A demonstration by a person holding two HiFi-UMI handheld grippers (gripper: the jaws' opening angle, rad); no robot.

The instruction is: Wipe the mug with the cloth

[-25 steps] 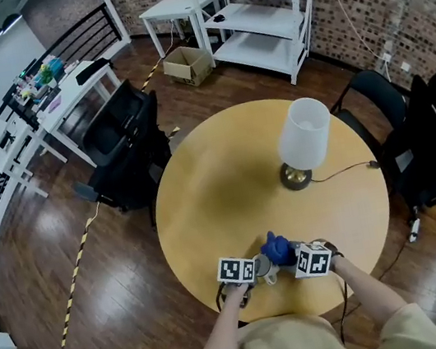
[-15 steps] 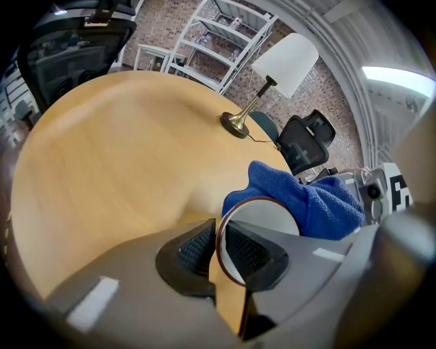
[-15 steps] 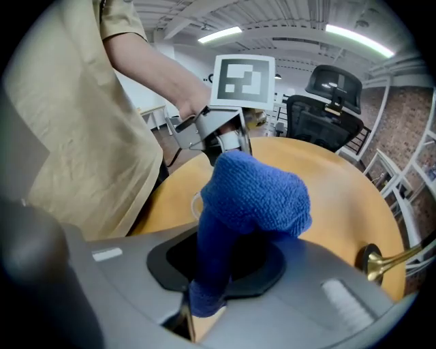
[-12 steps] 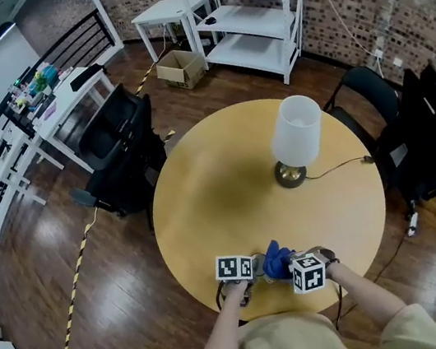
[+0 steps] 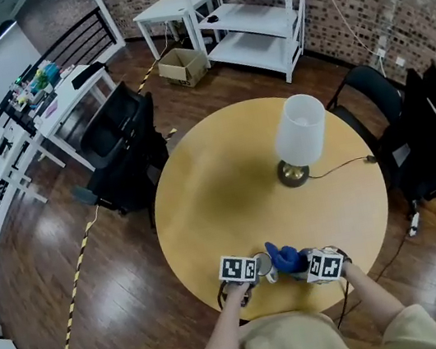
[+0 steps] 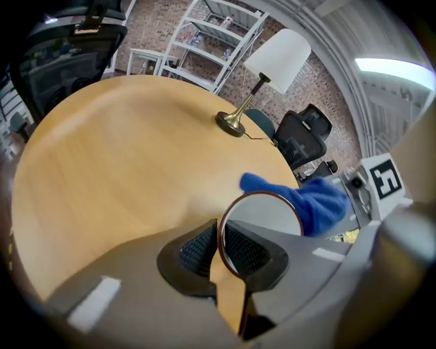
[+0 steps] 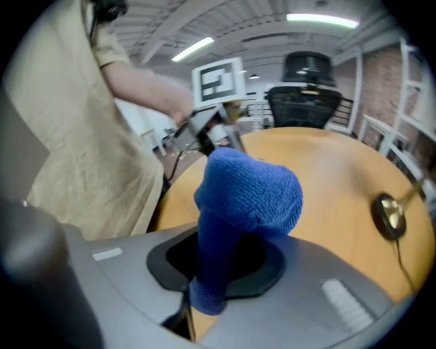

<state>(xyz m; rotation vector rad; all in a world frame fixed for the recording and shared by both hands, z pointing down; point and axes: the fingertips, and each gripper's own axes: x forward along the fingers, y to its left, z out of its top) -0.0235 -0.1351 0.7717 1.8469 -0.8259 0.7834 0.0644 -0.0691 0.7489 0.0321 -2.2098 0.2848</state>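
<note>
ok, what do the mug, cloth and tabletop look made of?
Mug: thin wall, smooth pale inside, dark reddish rim; glazed ceramic or enamelled metal, can't tell which.
Cloth: blue, looped knit texture, soft folds; likely terry or microfibre.
Tabletop: pale wood-look, smooth satin sheen; veneer or laminate, unclear.

Pale mug (image 6: 262, 215) with thin dark-red rim, tipped, mouth open to view, wall pinched between the jaws of the left gripper (image 6: 219, 253). Blue knitted cloth (image 7: 248, 194), bunched into a rounded wad, tail clamped in the right gripper (image 7: 216, 266), seemingly pressed against the mug's far rim.
</note>
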